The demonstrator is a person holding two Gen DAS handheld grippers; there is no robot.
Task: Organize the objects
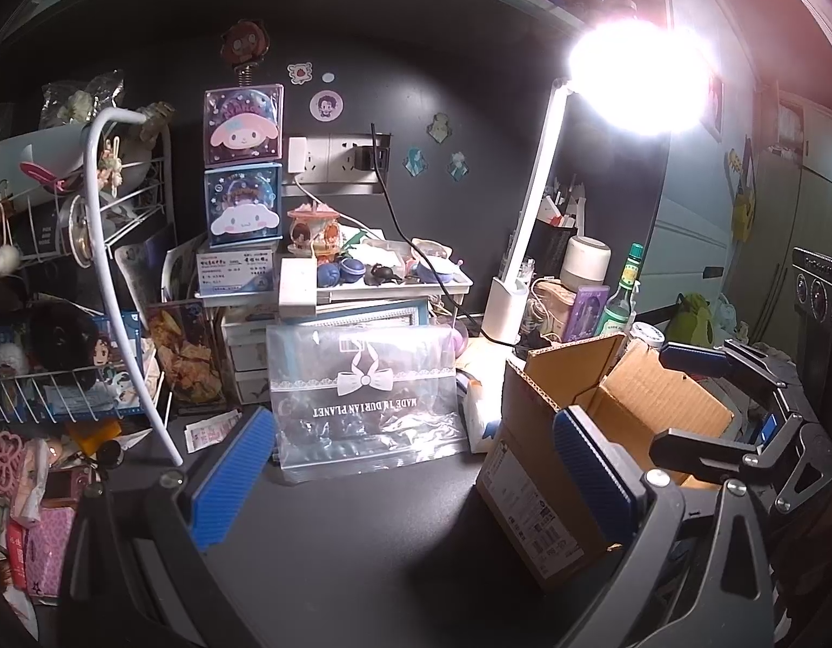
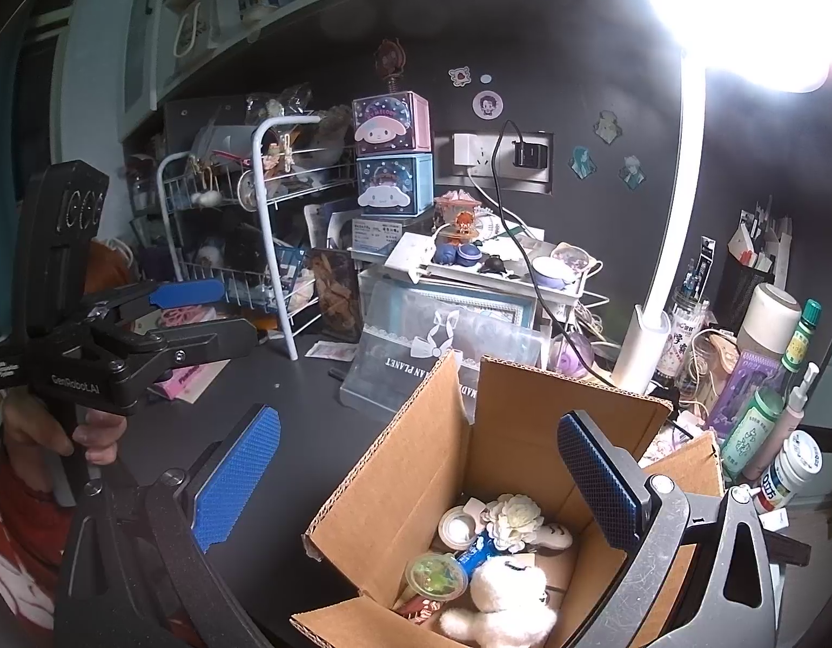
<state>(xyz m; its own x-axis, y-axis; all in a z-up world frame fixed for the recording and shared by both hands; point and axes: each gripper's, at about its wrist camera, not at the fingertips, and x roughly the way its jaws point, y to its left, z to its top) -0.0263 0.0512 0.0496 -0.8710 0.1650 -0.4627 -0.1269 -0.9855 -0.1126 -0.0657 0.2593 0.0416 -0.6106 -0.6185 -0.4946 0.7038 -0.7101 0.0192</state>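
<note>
Desk [image 1: 362, 529], dark grey top, black back wall, shelf above, bright lamp [image 2: 659, 291] glare at upper right. Wire rack [image 2: 264, 248] at left packed with trinkets; two stacked character boxes [image 2: 391, 154] against the wall, pink over blue.

Cardboard box [image 2: 432, 464] sits on the desk right of centre, flaps up, opening facing upward, long axis running away from the right wrist camera toward the wall. Inside: white plush bear [image 2: 505, 602], white fabric flower [image 2: 516, 518], small round tin [image 2: 456, 526], green-lidded cup [image 2: 435, 575], blue wrapper [image 2: 476, 549].

Clear plastic pouch [image 1: 367, 399] leans just left of the box against the drawers, bow print, upside-down text "MADE IN DURIAN PLANET".

Left gripper [image 1: 416, 480] low over bare desk, fingers wide apart, nothing between them; right finger just beside the box's left wall. In the right view its body reads "GenRobot.AI", a hand [image 2: 54, 432] on the handle.

Right gripper [image 2: 416, 480] above the box, fingers spread, empty; right finger over the opening, left finger outside over the desk.

Bottles [image 2: 767, 421] with green labels at far right; their text is too small to read.
</note>
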